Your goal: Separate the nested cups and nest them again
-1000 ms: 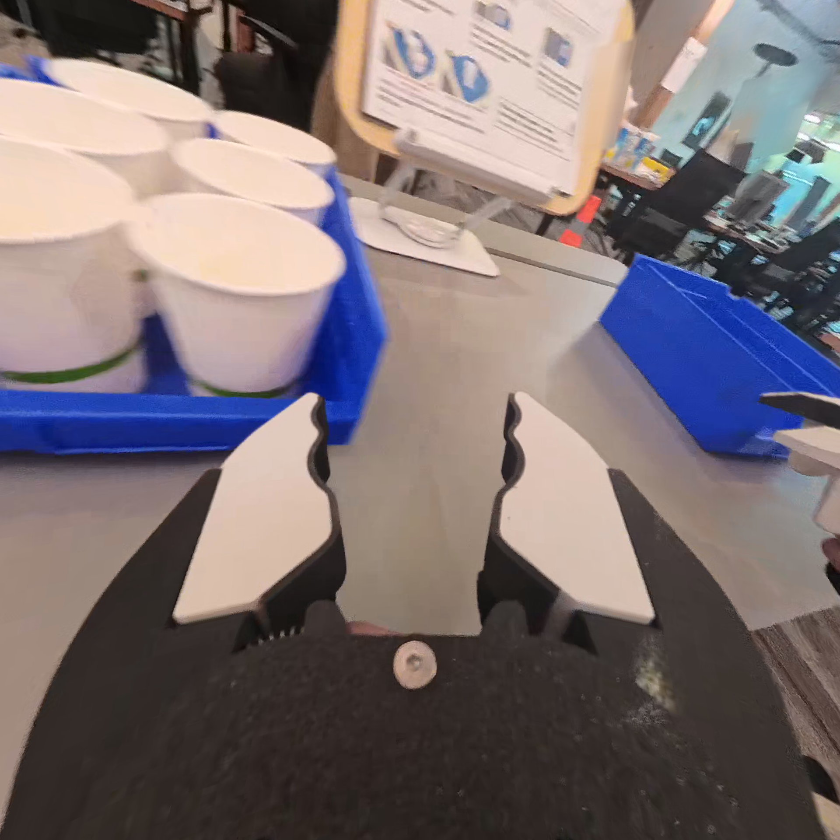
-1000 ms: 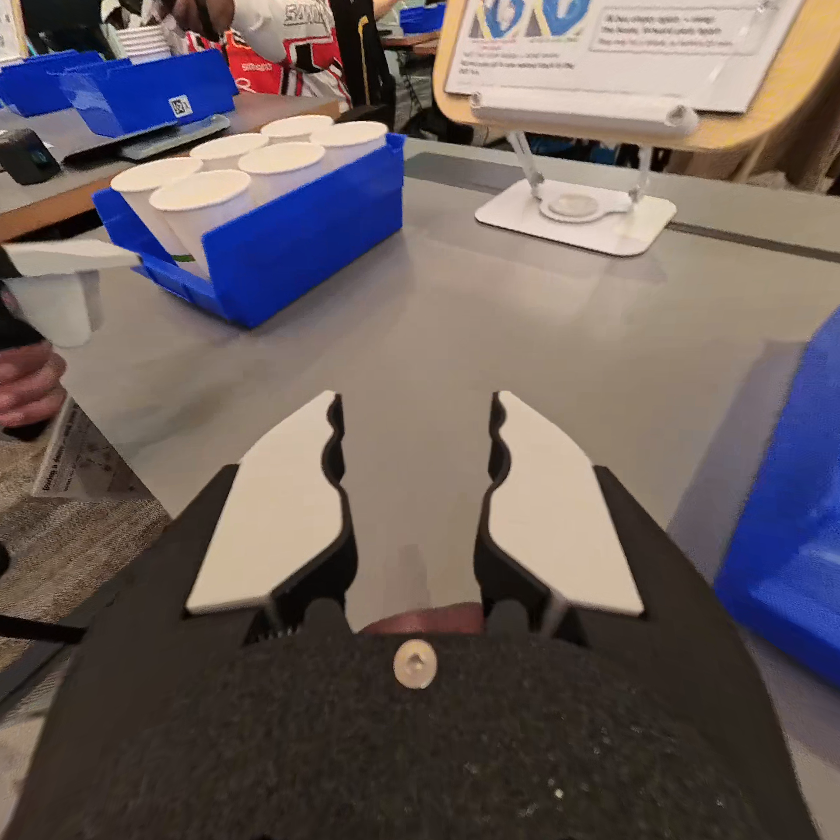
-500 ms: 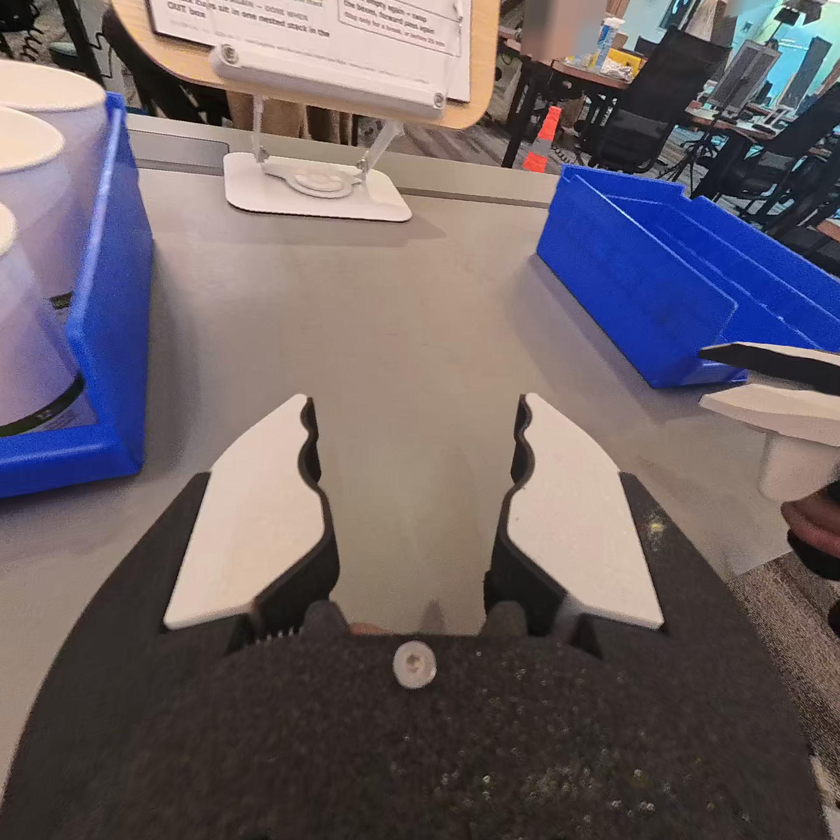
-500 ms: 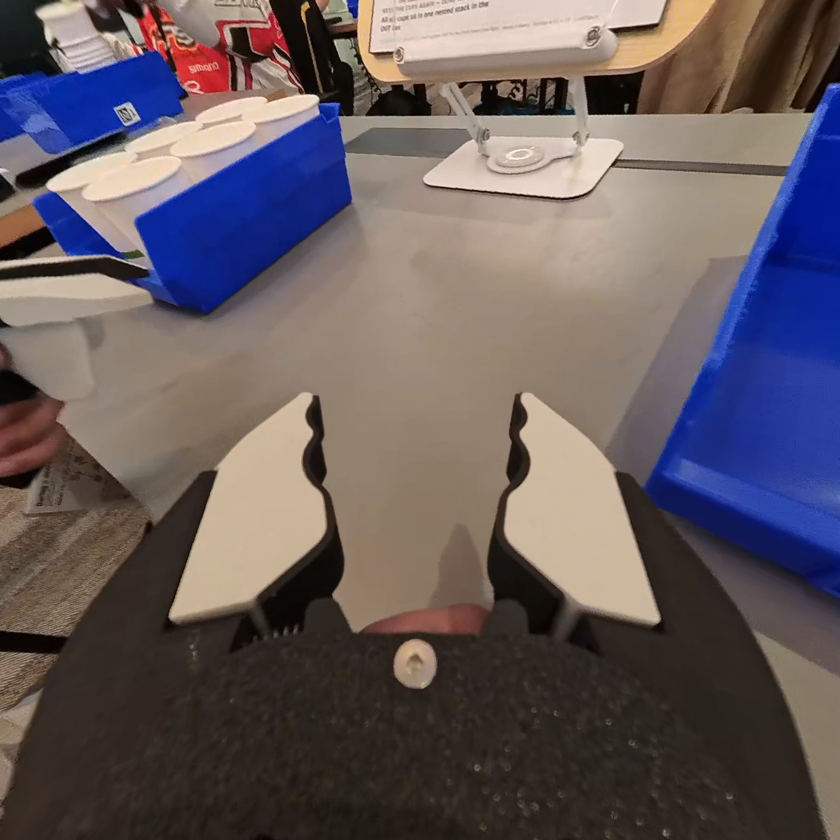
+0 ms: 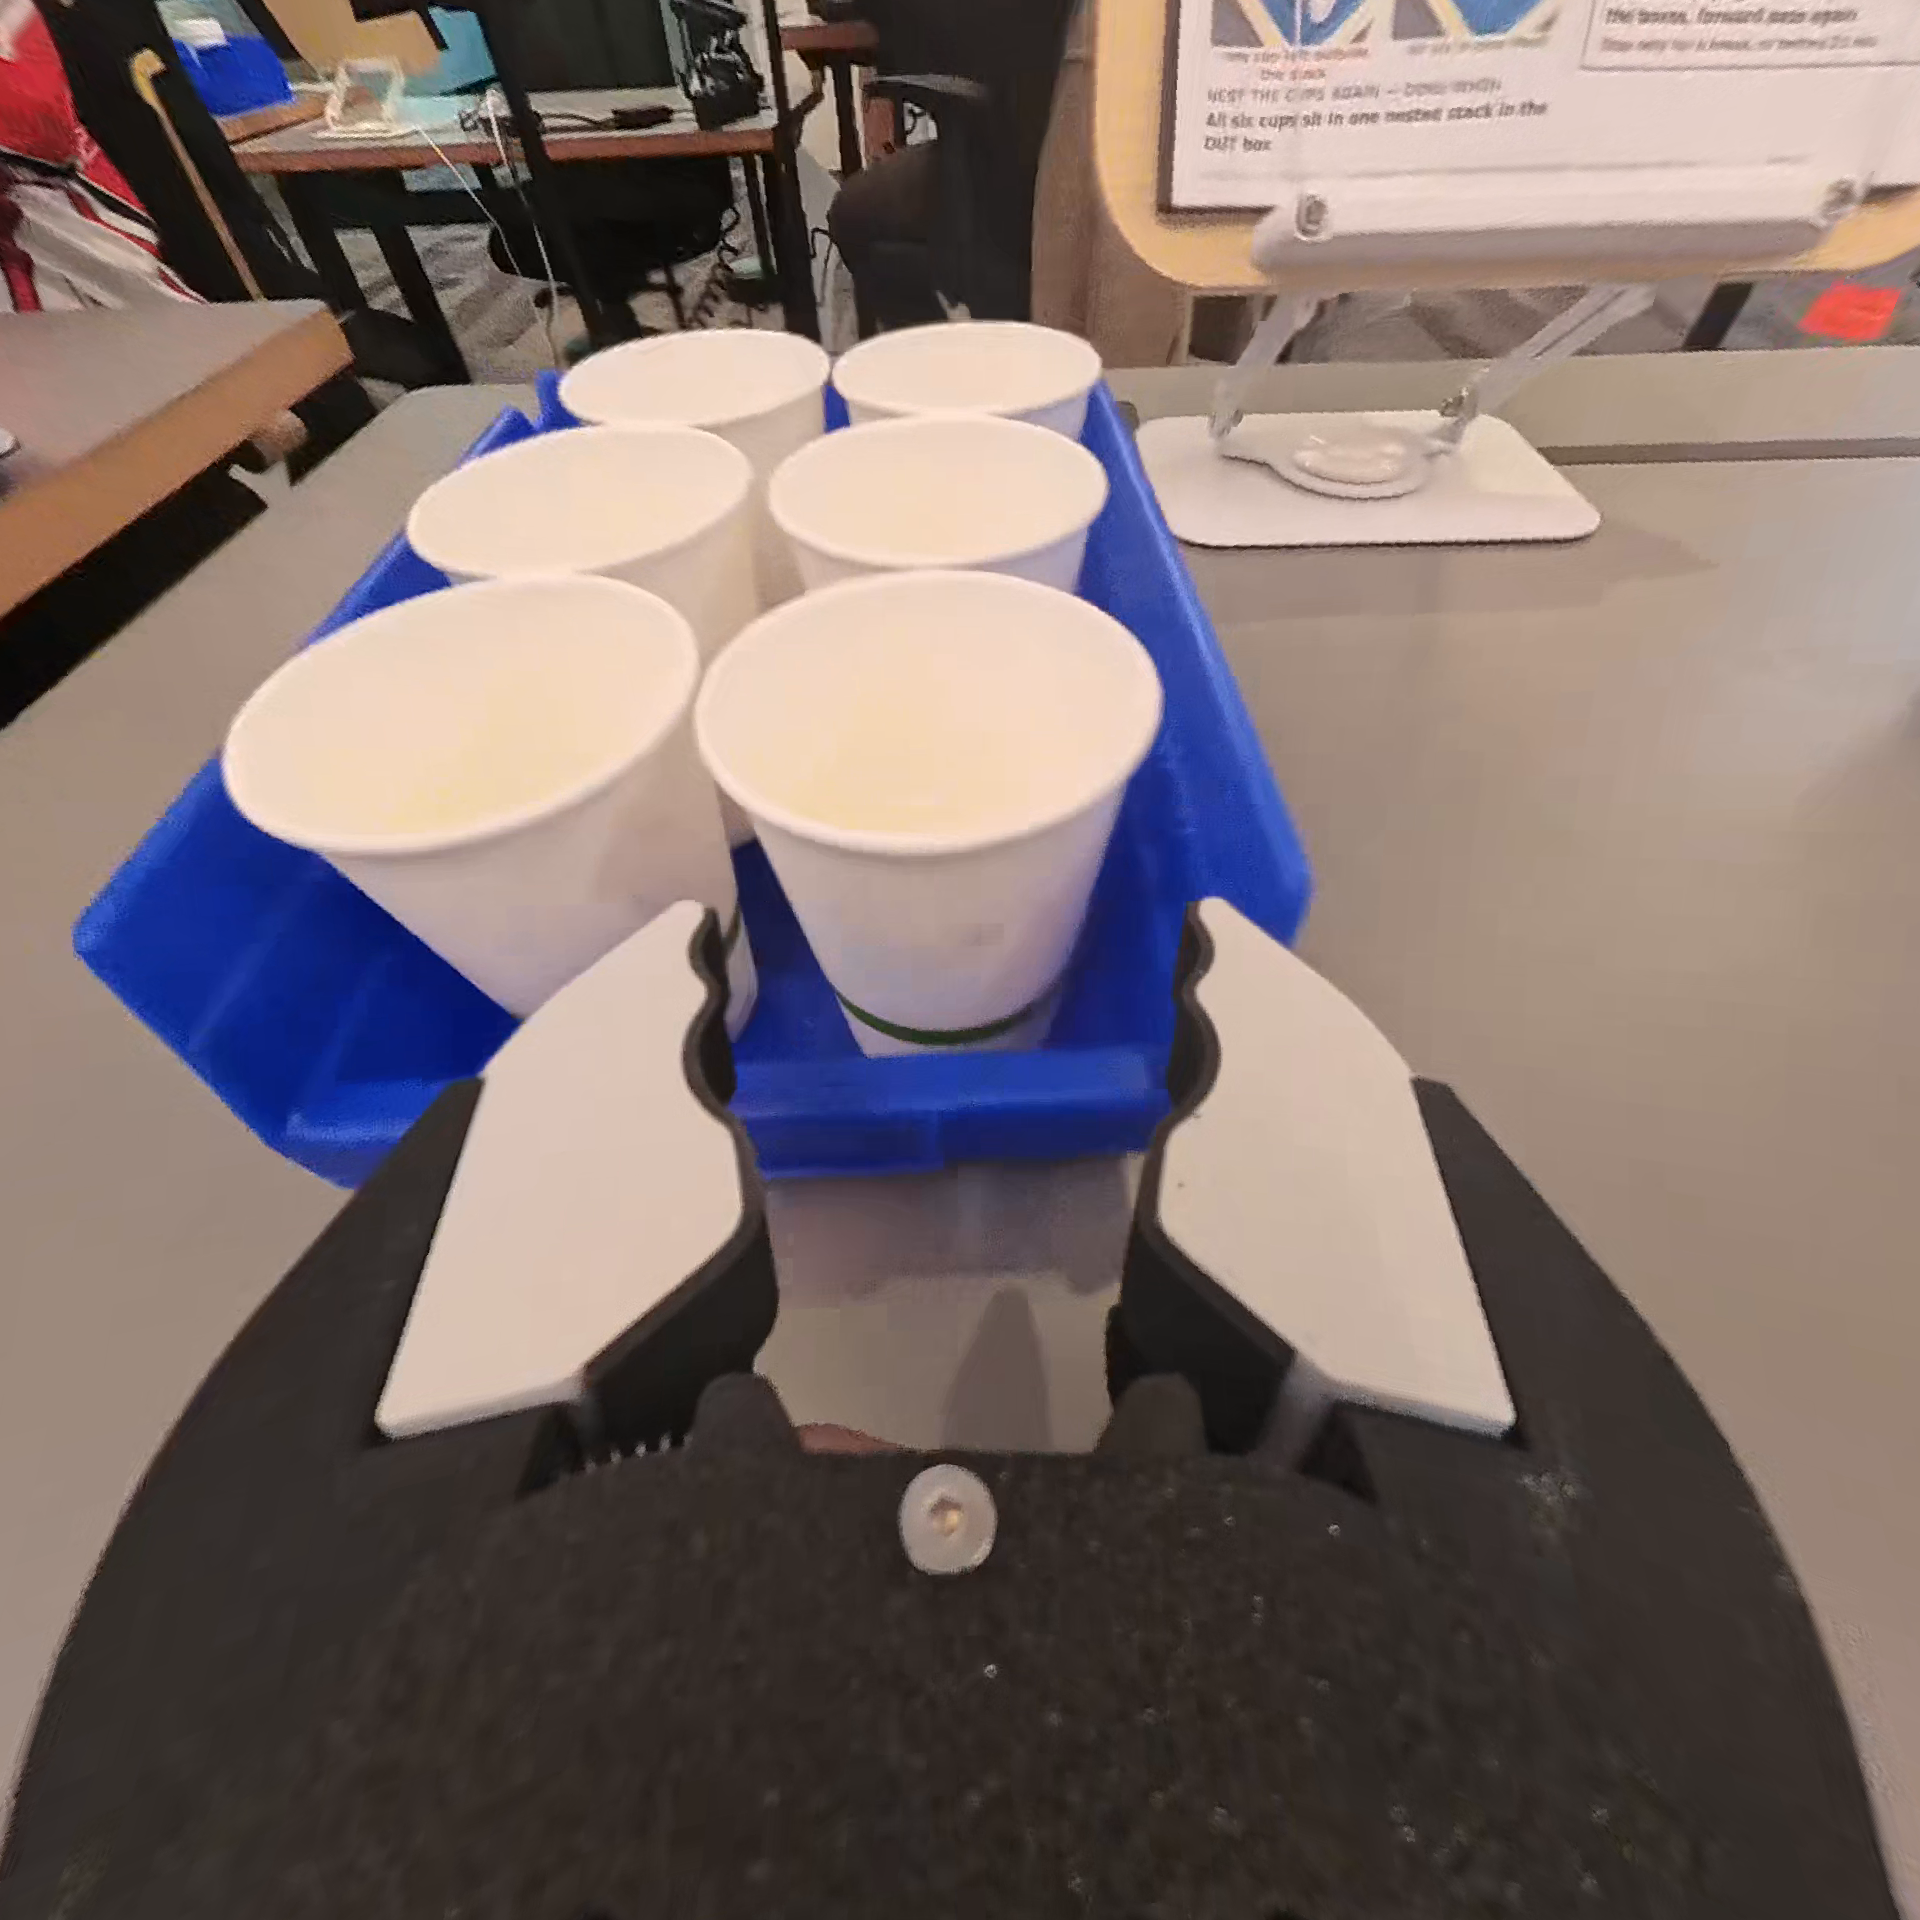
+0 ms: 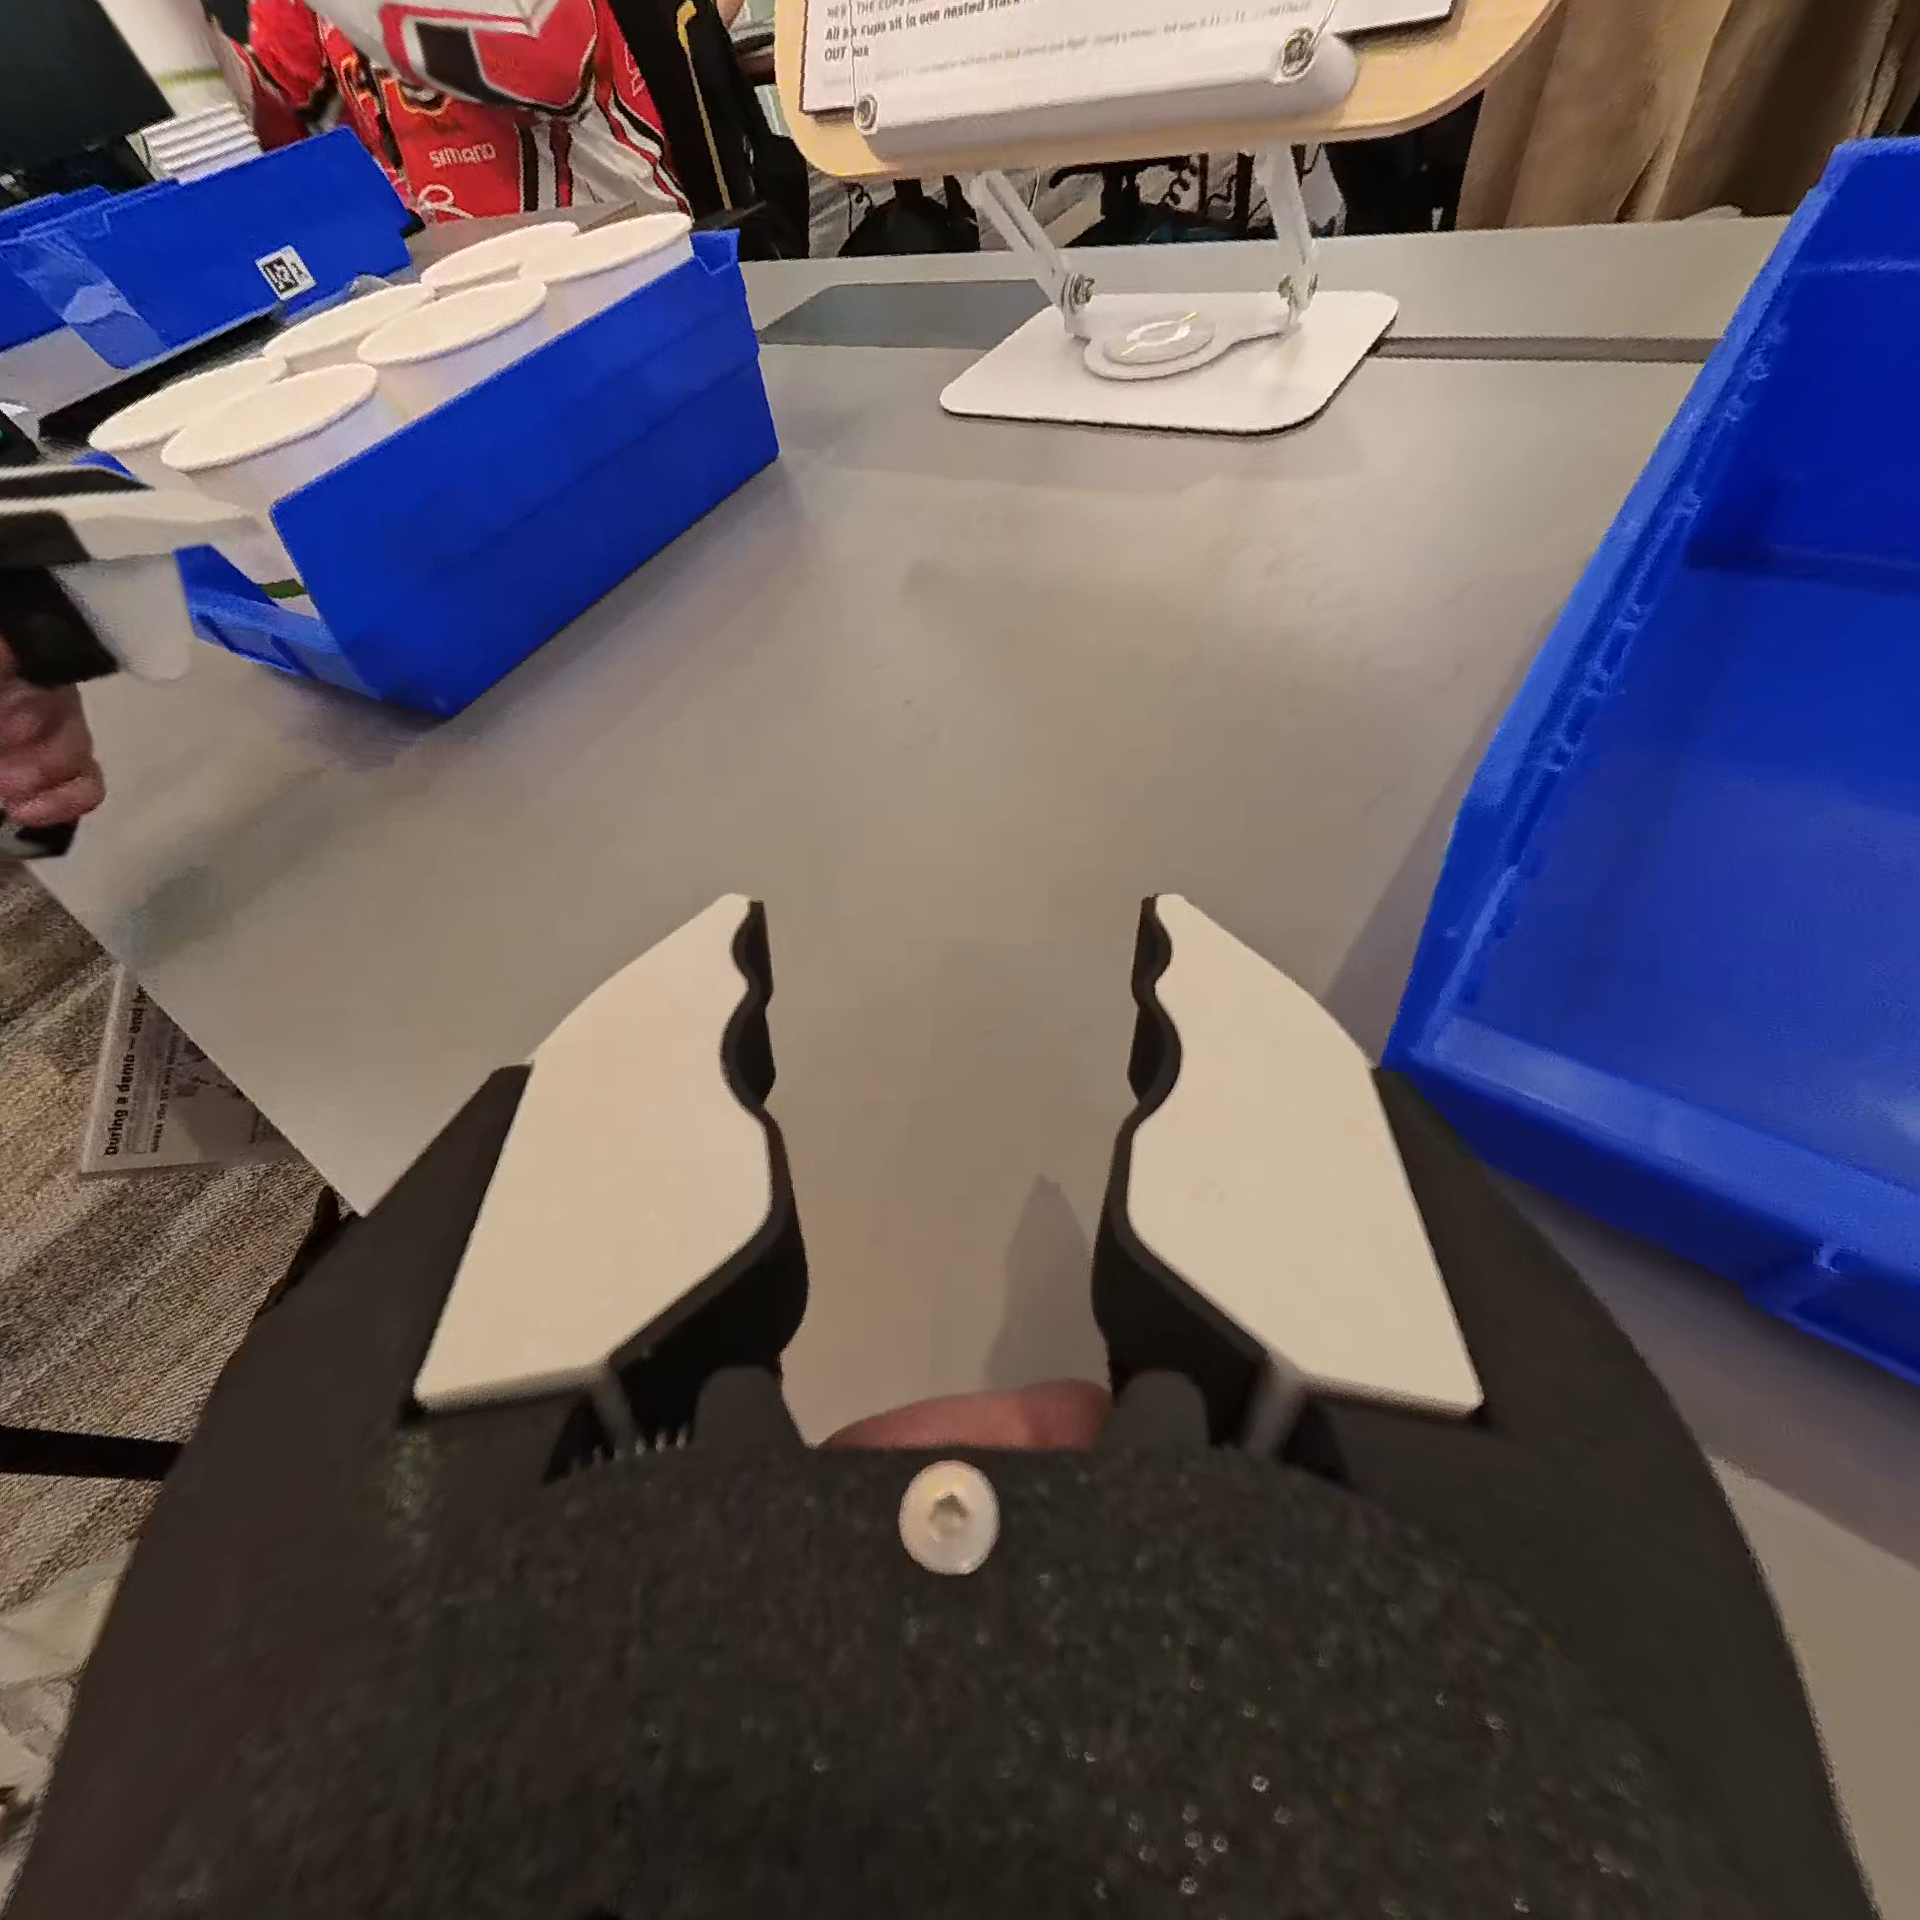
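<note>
The left gripper (image 5: 940, 997) is hovering, fingers released, near six separate white cups (image 5: 914, 769) standing in the blue bin (image 5: 1226, 831). The right gripper (image 6: 951, 997) is waiting, fingers released, over the grey surface (image 6: 987, 675).

Between the blue bin (image 6: 540, 499), packed tight with six white cups (image 5: 925, 790), and the empty blue bin (image 6: 1704, 831) the grey desk (image 6: 1039, 675) lies bare, only a white stand (image 6: 1174, 364) blocking its far edge.
</note>
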The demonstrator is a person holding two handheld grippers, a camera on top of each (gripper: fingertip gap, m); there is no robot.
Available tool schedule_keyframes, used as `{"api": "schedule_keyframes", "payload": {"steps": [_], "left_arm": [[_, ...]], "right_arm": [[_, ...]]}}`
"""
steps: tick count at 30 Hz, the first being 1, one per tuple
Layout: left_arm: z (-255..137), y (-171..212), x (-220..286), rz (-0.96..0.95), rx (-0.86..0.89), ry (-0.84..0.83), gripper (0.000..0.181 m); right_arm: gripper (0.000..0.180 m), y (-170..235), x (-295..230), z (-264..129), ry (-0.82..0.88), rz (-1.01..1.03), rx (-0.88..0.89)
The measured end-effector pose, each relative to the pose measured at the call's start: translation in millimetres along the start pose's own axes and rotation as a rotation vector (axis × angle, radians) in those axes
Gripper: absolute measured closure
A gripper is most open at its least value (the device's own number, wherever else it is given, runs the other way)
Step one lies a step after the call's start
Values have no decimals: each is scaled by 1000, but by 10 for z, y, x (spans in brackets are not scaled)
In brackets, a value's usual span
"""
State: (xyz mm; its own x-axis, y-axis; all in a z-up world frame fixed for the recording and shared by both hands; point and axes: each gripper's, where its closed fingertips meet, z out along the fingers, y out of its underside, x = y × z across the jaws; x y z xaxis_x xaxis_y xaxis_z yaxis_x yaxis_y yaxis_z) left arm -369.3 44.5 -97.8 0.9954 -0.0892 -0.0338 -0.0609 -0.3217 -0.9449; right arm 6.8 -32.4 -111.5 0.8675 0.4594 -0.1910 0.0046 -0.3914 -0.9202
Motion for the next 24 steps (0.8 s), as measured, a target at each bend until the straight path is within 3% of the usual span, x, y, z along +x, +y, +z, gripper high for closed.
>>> {"api": "schedule_keyframes", "payload": {"steps": [8,14,19,24], "left_arm": [[439,18,-7,-32,-14,160,96],[545,-16,43,46,-12,172,100],[230,-270,-42,-4,39,244,102],[-300,-646,-49,-31,94,455,102]], "right_arm": [[115,-26,14,-27,-4,44,19],[118,5,9,-64,9,54,14],[118,-23,32,-120,15,41,17],[116,-33,-23,-122,-90,15,-6]]}}
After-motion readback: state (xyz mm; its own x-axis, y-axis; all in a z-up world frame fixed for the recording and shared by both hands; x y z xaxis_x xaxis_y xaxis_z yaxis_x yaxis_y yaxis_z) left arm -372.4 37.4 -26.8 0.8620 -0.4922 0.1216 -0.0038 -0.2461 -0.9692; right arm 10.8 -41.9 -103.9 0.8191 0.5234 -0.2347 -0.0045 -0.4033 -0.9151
